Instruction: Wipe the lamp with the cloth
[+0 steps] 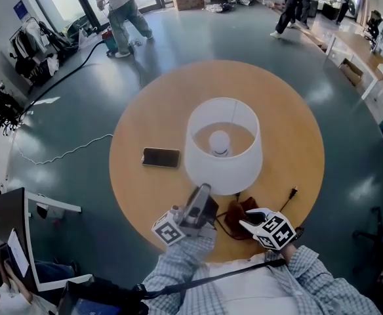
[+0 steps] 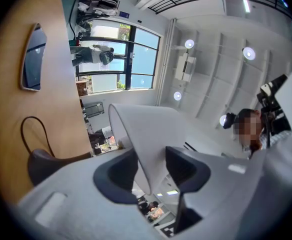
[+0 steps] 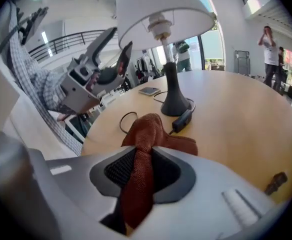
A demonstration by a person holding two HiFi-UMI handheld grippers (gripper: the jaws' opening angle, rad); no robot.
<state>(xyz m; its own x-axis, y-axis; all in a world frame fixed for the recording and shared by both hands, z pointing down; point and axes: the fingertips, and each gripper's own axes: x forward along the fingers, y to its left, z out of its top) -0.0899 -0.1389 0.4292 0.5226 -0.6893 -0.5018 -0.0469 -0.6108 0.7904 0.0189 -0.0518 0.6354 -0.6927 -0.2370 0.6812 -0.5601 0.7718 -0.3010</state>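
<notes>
A table lamp with a white shade (image 1: 204,166) stands mid-table; its bulb (image 1: 220,142) shows from above and its dark base (image 3: 175,101) in the right gripper view. My left gripper (image 1: 201,192) points up at the shade's near lower rim (image 2: 136,134), which runs between its jaws; it is shut on that rim. The rust-brown cloth (image 1: 239,216) lies on the table in front of the base. My right gripper (image 1: 249,220) tilts down over it, and the pads pinch a raised fold of the cloth (image 3: 145,134) while the rest stays on the wood.
A dark phone (image 1: 161,157) lies left of the lamp on the round wooden table (image 1: 296,130). The lamp's black cord, with an inline switch (image 3: 182,120), loops by the cloth and ends in a plug (image 1: 294,191). People walk on the floor far behind.
</notes>
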